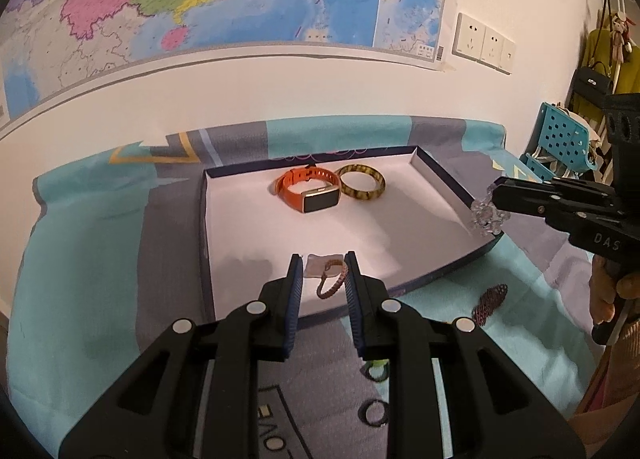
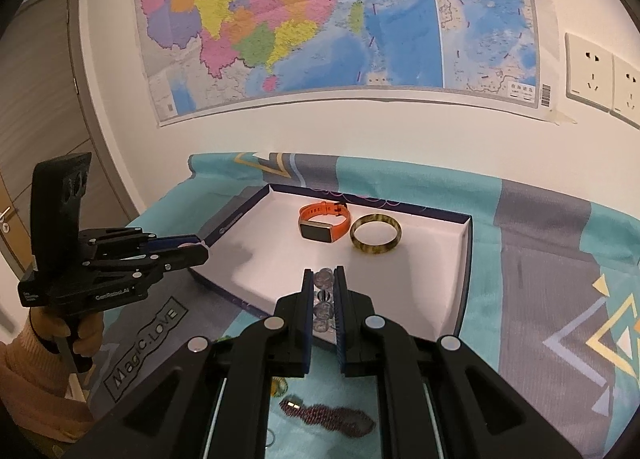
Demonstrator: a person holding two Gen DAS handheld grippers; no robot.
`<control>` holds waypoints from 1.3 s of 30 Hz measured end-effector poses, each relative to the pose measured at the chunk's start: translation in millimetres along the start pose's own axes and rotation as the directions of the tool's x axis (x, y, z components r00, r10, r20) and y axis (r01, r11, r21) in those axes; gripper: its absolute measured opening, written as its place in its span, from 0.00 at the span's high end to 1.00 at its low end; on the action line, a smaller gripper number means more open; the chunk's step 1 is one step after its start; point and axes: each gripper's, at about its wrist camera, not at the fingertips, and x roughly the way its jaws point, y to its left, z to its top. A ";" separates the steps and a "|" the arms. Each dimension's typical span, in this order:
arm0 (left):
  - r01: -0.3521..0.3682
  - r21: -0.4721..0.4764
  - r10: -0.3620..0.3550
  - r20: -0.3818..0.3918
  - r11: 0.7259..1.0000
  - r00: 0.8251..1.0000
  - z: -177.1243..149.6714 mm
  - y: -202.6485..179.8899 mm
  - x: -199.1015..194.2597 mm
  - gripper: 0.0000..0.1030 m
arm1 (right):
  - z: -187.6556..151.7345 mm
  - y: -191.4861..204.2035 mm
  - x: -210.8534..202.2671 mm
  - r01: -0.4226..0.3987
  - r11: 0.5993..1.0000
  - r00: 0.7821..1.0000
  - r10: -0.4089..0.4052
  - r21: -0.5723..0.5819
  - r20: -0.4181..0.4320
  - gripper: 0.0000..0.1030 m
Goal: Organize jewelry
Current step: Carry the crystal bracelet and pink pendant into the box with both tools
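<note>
Both pieces are in the air at once. The clear bead bracelet (image 2: 323,301) sits low in the middle of the right wrist view, pinched between the pads of the right gripper (image 2: 323,283), jaws clenched tight on the beads. In the left wrist view that same bracelet shows at the right edge, over the near right corner of the box.

Over on the other side, the braided cord bracelet (image 1: 332,277) hangs between the blue pads of the left gripper (image 1: 323,259), low centre of that frame. The jaws are closed down on it, with a pale tag or pouch just behind; where exactly the pads bite the cord I cannot tell.

Ahead lies the shallow white box (image 2: 460,259), with the orange watch (image 2: 325,221) and the amber bangle (image 2: 375,237) side by side near its far wall.

This looks like the carry step: two bracelets heading for the tray. Next, each calls for a move over bare white floor, clear of the watch and bangle, then a release. A dark mesh bracelet (image 2: 340,417) and small rings (image 1: 376,411) wait on the cloth (image 2: 540,259).
</note>
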 end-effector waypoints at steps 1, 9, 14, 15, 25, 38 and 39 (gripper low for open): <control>-0.002 0.003 0.002 0.002 1.000 1.000 2.0 -0.5 1.1 0.79 | 1.3 -0.7 2.2 0.001 1.000 1.000 -0.001 0.000 -0.002 0.92; -0.007 0.017 0.007 0.004 1.000 1.000 11.9 -2.3 12.2 0.79 | 10.4 -5.5 18.9 0.002 1.000 1.000 -0.002 0.003 -0.013 0.92; -0.008 0.022 0.008 0.004 1.000 1.000 16.9 -2.1 18.5 0.79 | 15.0 -6.3 27.6 0.000 1.000 1.000 0.000 0.000 -0.019 0.92; -0.008 0.023 0.008 0.004 1.000 1.000 17.7 -2.3 19.7 0.79 | 15.8 -6.6 30.0 -0.001 1.000 1.000 0.001 0.000 -0.022 0.92; -0.013 0.030 0.013 0.003 0.999 1.000 26.1 -3.0 30.6 0.79 | 22.4 -12.0 47.9 0.001 1.000 0.999 -0.001 0.003 -0.039 0.92; -0.015 0.026 0.015 -0.026 1.000 1.000 33.9 -1.5 54.5 0.79 | 29.8 -21.2 70.1 -0.010 1.000 0.997 0.011 0.017 -0.070 0.92; -0.016 0.026 0.017 -0.030 1.000 0.999 33.9 -1.0 56.4 0.79 | 30.5 -21.4 71.9 -0.010 1.000 0.997 0.012 0.017 -0.073 0.92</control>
